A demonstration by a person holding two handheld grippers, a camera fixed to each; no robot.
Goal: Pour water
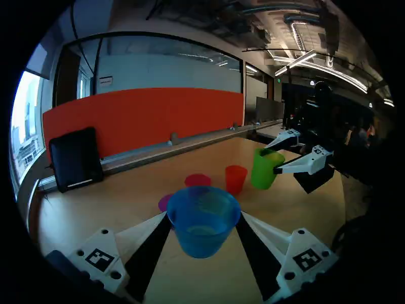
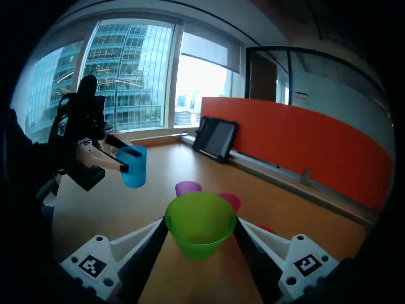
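In the left gripper view my left gripper (image 1: 203, 223) is shut on a blue cup (image 1: 203, 219) held upright above the wooden table (image 1: 126, 202); a little water seems to lie in it. In the right gripper view my right gripper (image 2: 200, 228) is shut on a green cup (image 2: 200, 223), also upright and lifted. Each gripper appears farther off in the other's view: the right gripper (image 1: 276, 161) with the green cup (image 1: 266, 168), the left gripper (image 2: 121, 158) with the blue cup (image 2: 133, 165). The two held cups are apart.
On the table between the grippers stand an orange cup (image 1: 236, 178), a pink cup (image 1: 198, 180) and a purple cup (image 1: 165, 202). A dark tablet (image 1: 76, 158) leans against the orange partition (image 1: 152, 116) at the table's far edge. Windows (image 2: 121, 76) lie beyond.
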